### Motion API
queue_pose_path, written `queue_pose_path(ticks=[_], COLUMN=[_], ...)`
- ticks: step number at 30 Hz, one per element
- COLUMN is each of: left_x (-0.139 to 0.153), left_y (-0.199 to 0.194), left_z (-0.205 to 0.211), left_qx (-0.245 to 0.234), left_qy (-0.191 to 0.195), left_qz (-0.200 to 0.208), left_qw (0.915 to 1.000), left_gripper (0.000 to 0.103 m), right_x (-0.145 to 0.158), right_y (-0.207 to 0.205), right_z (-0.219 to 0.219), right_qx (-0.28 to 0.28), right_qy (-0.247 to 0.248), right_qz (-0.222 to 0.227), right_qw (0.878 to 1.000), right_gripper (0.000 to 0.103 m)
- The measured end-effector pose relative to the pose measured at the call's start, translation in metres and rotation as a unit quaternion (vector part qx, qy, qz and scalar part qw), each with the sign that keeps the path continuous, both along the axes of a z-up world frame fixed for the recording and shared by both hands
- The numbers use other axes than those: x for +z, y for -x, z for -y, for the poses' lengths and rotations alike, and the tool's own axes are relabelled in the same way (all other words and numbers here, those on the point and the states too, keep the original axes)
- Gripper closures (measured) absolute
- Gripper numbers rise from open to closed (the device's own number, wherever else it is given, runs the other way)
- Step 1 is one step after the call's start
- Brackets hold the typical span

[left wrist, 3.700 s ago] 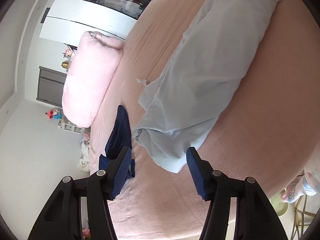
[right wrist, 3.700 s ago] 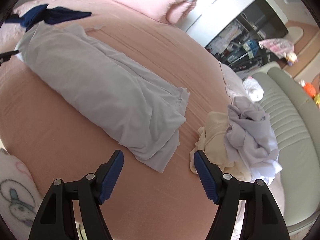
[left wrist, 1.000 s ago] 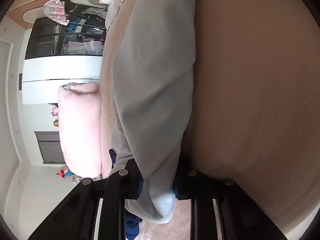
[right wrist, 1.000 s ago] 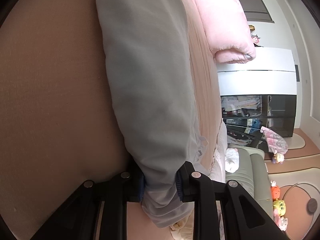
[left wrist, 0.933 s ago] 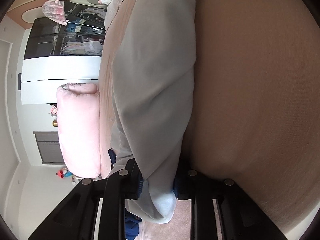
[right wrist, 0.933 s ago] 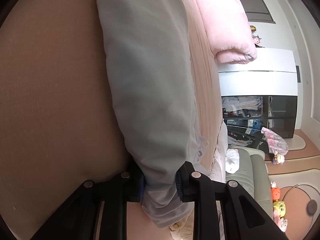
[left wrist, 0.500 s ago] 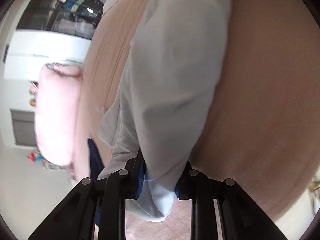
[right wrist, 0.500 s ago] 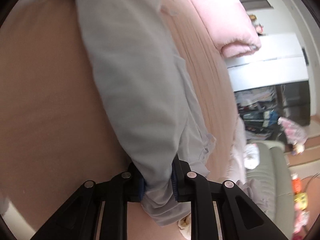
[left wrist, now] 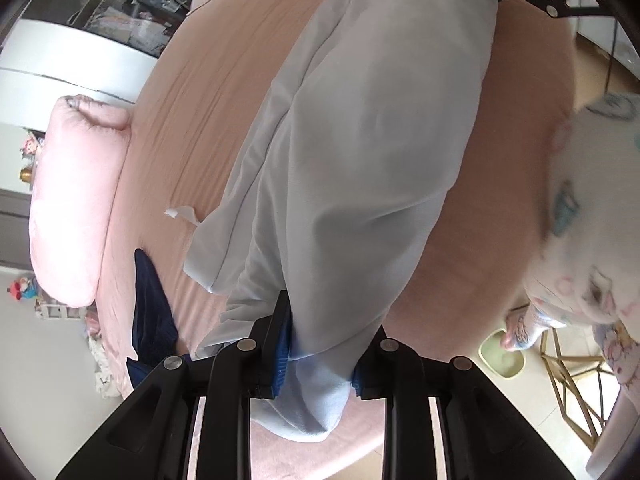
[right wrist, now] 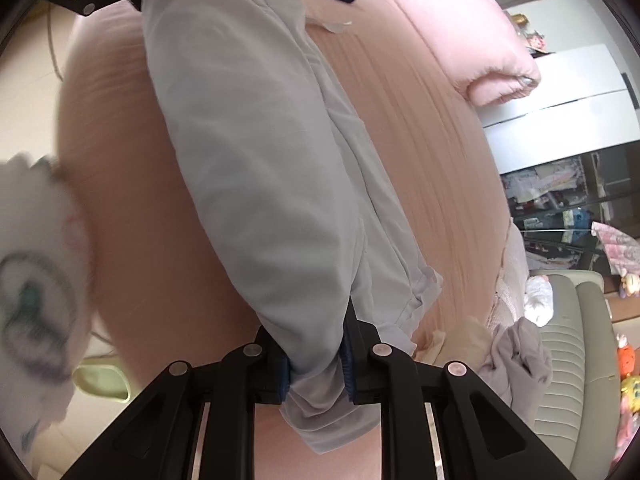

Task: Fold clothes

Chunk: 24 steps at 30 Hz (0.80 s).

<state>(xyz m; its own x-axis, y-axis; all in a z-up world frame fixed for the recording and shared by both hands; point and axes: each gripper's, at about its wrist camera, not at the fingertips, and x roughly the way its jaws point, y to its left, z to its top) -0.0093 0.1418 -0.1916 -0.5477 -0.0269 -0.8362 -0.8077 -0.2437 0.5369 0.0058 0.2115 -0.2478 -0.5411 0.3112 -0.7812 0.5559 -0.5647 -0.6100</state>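
Grippers tilt steeply down over the bed (left wrist: 500,184): left gripper (left wrist: 320,354) pinches one end of the garment (left wrist: 372,152), right gripper (right wrist: 316,364) pinches the other, the cloth stretched ahead between them.

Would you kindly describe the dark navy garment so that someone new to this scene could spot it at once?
Start at the big bed with the salmon-pink sheet and find the plump pale pink pillow at its head. The dark navy garment lies crumpled on the sheet just beside that pillow, next to one end of the long light grey-blue garment. It is the only dark cloth on the bed.
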Motion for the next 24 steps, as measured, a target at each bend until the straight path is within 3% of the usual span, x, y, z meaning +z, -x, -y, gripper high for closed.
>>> queue_pose_path(ticks=[6,8,11,14,18,24], left_x=[0.0,-0.009,-0.003,0.004,0.014,0.029], left_y=[0.001,-0.015,-0.001,0.008,0.031,0.058], left_z=[-0.003,0.002,0.007,0.007,0.015,0.024], left_qx=[0.004,0.01,0.009,0.018,0.071,0.122], left_qy=[-0.005,-0.005,0.0,-0.007,-0.052,-0.102], left_qz=[0.011,0.021,0.032,0.053,0.105,0.146], left_qw=[0.9999,0.9997,0.9995,0.9984,0.9906,0.9765], left_gripper=[0.079,0.079,0.079,0.079,0.079,0.079], right_x=[0.001,-0.002,0.002,0.012,0.022,0.031], right_y=[-0.016,-0.014,0.0,0.02,0.035,0.048], right_z=[0.003,0.003,-0.007,-0.026,-0.042,-0.061], right_qx=[0.005,0.005,-0.026,-0.077,-0.111,-0.174], right_qy=[0.001,0.001,0.048,0.124,0.175,0.236], right_qz=[0.013,0.022,0.06,0.106,0.139,0.146], right_qw=[1.0,1.0,0.997,0.984,0.968,0.945], right_gripper=[0.085,0.084,0.082,0.081,0.081,0.081])
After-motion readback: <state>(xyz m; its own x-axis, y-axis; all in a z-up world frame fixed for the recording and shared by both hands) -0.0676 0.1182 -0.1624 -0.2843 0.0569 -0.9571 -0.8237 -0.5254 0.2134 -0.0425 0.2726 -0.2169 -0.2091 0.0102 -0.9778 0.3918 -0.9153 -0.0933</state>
